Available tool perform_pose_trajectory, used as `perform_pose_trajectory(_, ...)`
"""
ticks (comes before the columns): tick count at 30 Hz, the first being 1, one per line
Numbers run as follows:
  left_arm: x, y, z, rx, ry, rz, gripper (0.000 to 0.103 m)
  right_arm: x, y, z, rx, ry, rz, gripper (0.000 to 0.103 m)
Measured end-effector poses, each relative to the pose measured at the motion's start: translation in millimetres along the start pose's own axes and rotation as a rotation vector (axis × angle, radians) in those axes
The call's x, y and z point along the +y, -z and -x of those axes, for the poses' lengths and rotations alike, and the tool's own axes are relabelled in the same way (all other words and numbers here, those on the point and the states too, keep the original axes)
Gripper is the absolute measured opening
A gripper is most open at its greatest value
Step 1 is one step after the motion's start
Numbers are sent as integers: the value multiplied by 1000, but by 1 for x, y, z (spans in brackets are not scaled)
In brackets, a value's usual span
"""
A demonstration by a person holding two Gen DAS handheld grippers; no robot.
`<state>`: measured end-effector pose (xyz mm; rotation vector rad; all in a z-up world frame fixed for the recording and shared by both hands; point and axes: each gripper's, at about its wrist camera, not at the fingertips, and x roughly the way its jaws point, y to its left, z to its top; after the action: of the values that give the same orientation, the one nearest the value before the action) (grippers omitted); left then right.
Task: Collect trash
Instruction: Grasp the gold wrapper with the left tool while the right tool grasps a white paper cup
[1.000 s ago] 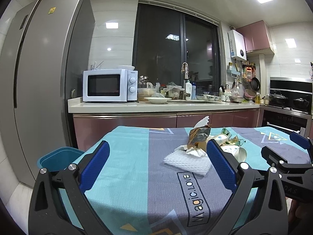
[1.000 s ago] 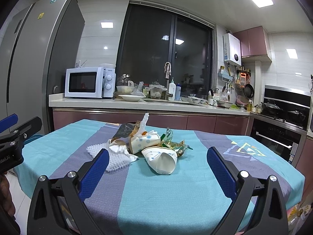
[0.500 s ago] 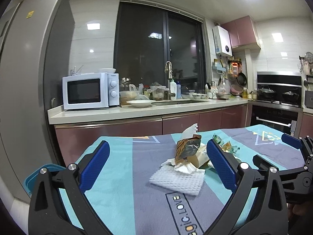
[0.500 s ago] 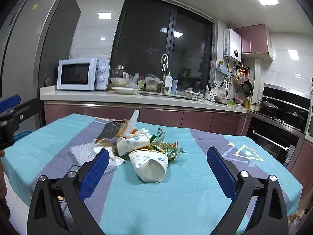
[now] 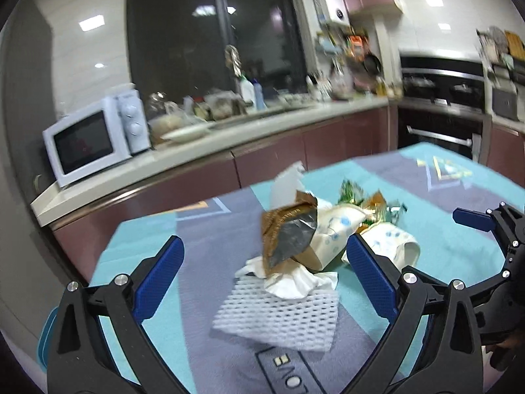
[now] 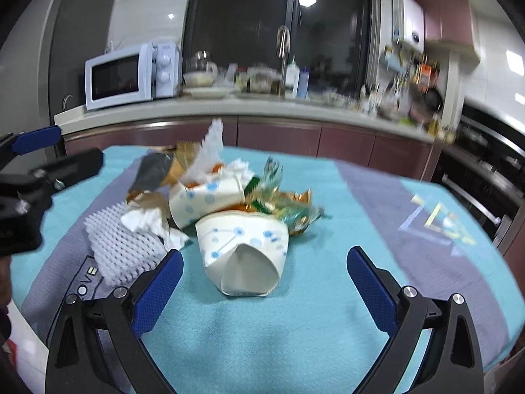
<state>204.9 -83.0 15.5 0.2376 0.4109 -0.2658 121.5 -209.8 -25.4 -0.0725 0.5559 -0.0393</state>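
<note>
On teal tablecloth (image 6: 295,328) at 12 o'clock: trash pile closer than a second ago | crushed paper cup (image 6: 244,256) nearest right gripper (image 6: 265,279), foam net (image 5: 279,315) before left gripper (image 5: 265,279) | both spread wide, empty | closing in, nothing collected yet

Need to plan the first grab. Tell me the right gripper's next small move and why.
Probably ease the right gripper forward and down around the crushed paper cup. Its jaws are open and empty, the cup lies nearest, mouth toward them, at the front of the trash pile on the tablecloth.
</note>
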Motion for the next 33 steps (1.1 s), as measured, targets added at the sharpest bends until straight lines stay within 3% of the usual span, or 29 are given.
perform_pose_trajectory(6, 2, -2, -56, 122, 53, 18, 98, -5, 1, -26, 103, -42, -43, 96)
perform_pose_trajectory(15, -14, -19, -101, 163, 54, -17, 98, -8, -3, -48, 189, -86, -75, 96)
perform_pose_trajectory(19, -17, -21, -122, 221, 49, -17, 97, -9, -4, -56, 230, -116, -83, 95)
perform_pose_trajectory(26, -3, -14, -141, 294, 76, 73, 67, -10, -2, -62, 268, -143, -101, 66)
perform_pose_trajectory(33, 9, -8, -127, 279, 105, 116, 59, -12, -1, -56, 240, -152, -106, 65)
